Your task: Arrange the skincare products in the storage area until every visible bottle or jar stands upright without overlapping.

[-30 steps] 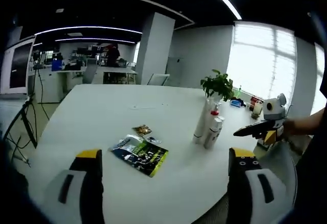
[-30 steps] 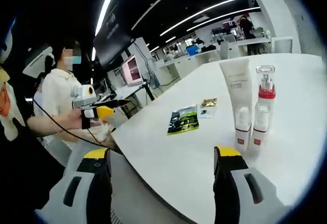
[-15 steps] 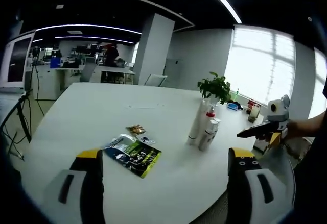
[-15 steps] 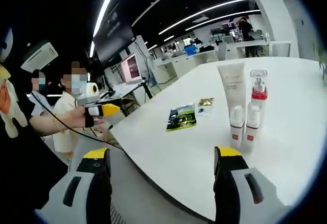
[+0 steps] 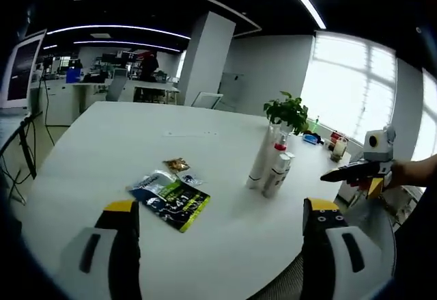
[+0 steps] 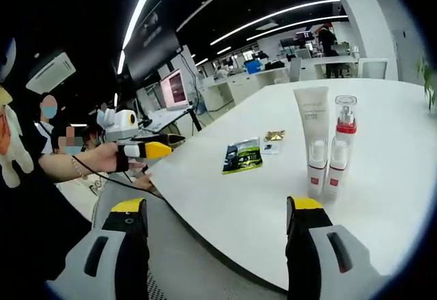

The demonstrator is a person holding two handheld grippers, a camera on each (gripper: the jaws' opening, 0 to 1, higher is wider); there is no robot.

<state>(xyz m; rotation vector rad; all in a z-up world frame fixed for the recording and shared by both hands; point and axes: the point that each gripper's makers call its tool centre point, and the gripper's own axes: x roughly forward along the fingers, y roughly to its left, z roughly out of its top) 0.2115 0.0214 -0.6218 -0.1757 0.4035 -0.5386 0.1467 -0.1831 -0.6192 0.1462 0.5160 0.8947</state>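
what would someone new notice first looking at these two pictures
Probably the white tube and the red-collared pump bottle standing upright side by side on the big white table. Next, the flat green and black sachets lying toward the table's near side, with a leafy potted plant behind the bottles. Both grippers are open and hold nothing.

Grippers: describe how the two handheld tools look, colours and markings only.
The left gripper and the right gripper each have two light grey jaws with dark inner faces, yellow tips and a dark slot. Seen from across the table, each carries a white box on top; a thin dark cable runs by the left one.
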